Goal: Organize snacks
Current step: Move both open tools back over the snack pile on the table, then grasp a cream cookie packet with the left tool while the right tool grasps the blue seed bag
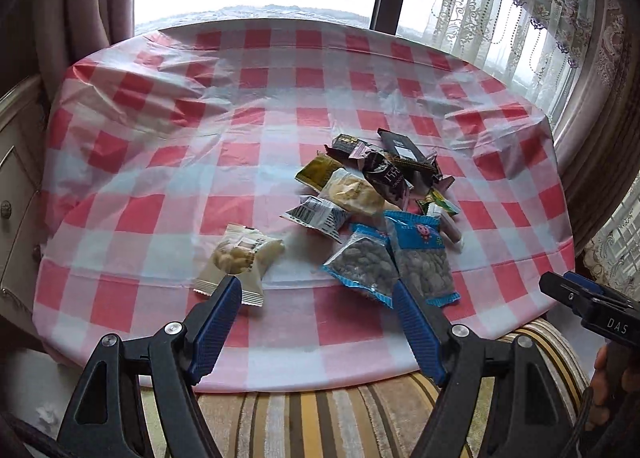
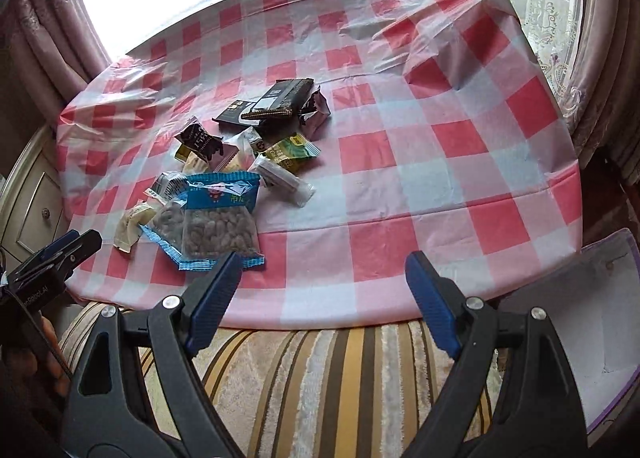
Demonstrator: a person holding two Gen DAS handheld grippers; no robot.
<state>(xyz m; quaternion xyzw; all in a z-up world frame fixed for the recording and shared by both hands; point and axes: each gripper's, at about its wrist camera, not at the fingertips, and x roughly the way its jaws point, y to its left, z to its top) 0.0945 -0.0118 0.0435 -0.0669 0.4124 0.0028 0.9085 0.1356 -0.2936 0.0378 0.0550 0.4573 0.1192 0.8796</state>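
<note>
A heap of snack packets lies on the red-and-white checked table (image 1: 256,117) (image 2: 400,161). Two blue nut bags (image 1: 420,258) (image 2: 218,217) lie nearest me. A cream biscuit packet (image 1: 238,262) (image 2: 130,225) lies apart at the left. Black chocolate wrappers (image 1: 400,149) (image 2: 276,101), a green packet (image 2: 292,149) and a white tube packet (image 2: 284,177) lie farther back. My left gripper (image 1: 316,294) is open and empty, hovering over the near edge before the nut bags. My right gripper (image 2: 320,270) is open and empty, right of the heap.
A striped cushion (image 1: 320,418) (image 2: 320,378) lies below the table's near edge. A white box with a purple rim (image 2: 592,318) sits at the right. A cabinet (image 1: 16,185) stands left. Curtains and a window are behind the table.
</note>
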